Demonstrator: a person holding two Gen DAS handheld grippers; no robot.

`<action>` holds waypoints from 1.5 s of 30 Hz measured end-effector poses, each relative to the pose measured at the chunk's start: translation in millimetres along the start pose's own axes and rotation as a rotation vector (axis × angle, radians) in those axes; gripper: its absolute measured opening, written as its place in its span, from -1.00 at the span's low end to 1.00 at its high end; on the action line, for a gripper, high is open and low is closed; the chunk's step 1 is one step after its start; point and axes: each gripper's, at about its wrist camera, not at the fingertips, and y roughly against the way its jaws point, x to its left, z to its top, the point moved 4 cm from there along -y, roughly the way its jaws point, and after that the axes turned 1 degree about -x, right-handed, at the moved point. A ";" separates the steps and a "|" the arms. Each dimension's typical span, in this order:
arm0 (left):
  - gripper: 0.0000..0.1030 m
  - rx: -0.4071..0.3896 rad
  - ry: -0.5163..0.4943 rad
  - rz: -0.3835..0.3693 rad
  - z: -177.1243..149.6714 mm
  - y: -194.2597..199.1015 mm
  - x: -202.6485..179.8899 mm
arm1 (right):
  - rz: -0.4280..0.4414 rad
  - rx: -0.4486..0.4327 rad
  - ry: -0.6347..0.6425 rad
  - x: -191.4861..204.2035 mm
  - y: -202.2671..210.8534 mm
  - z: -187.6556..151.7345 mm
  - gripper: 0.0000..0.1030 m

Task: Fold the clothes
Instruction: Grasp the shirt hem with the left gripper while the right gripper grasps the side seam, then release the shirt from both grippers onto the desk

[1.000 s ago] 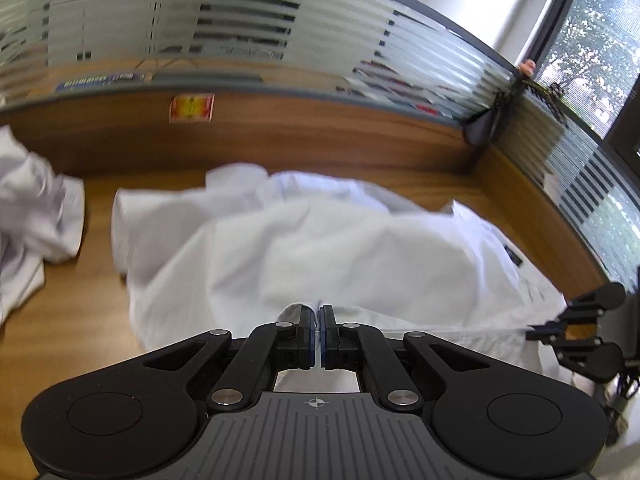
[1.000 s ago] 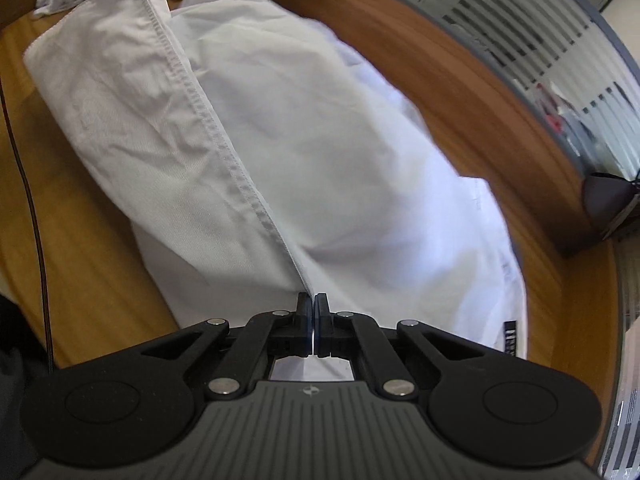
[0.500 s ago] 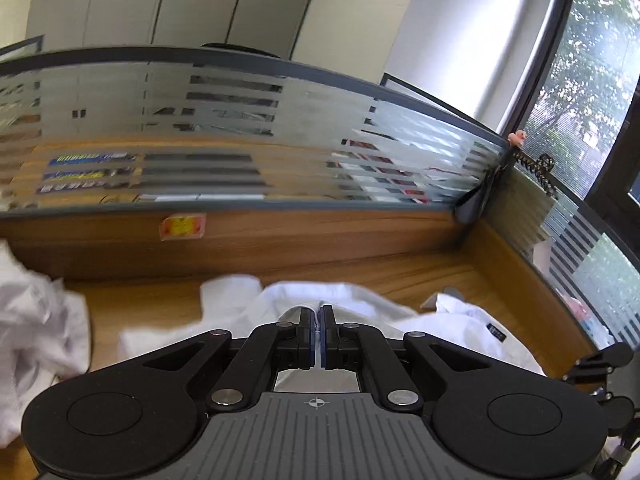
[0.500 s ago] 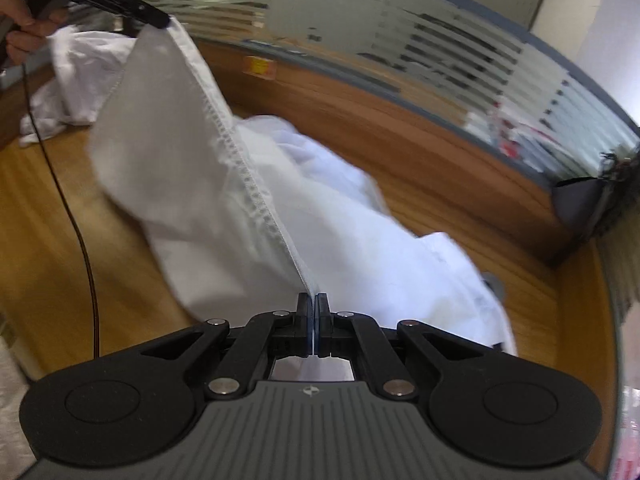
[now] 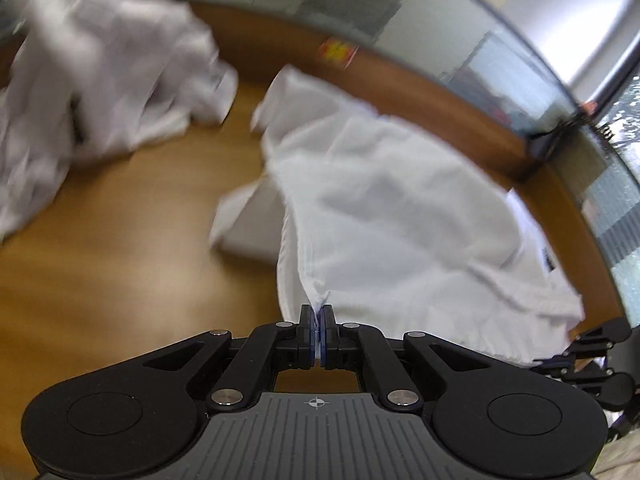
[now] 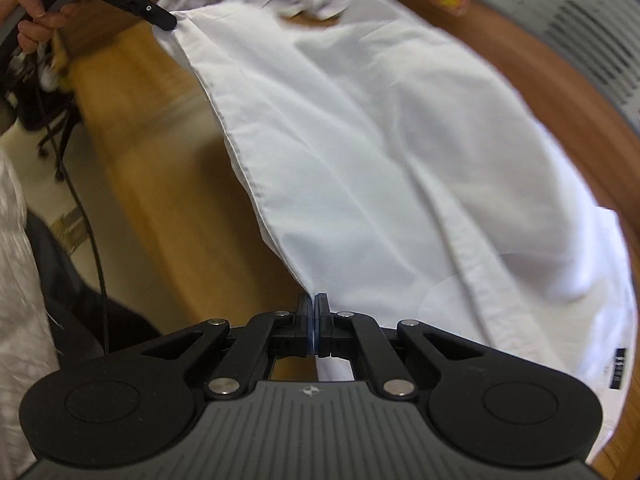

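Observation:
A white shirt [image 5: 392, 200] lies spread over the wooden desk [image 5: 120, 248], stretched between both grippers. My left gripper [image 5: 318, 314] is shut on the shirt's hem, which bunches into its pads. In the right wrist view the same shirt [image 6: 380, 140] runs away from my right gripper [image 6: 311, 312], shut on the other end of that hem. The left gripper [image 6: 162, 20] shows there at the top left, pinching the far corner, with a hand [image 6: 32, 20] on its handle. The right gripper's fingers [image 5: 580, 360] peek in at the left view's right edge.
A heap of crumpled white clothes [image 5: 88, 68] lies on the desk at the far left. A wooden ledge under a frosted glass partition [image 5: 420, 20] bounds the desk's back and right side. A black cable [image 6: 92, 248] hangs off the desk's near edge.
Both grippers swung the held hem up off the desk and back down toward me. The shirt now lies drawn out flatter, its hem taut between the two grippers.

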 end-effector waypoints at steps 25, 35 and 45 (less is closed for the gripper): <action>-0.75 -0.018 0.059 0.095 -34.7 17.5 17.0 | 0.173 -0.015 -0.260 -37.2 16.1 1.2 -0.69; -0.64 0.073 -0.036 0.101 -36.3 -38.7 -27.2 | 0.077 -0.011 -0.320 -96.2 -15.6 -4.8 -0.66; -0.63 0.197 0.014 0.135 -68.2 -49.5 -33.0 | 0.080 0.069 -0.303 -110.7 -35.4 -18.3 -0.65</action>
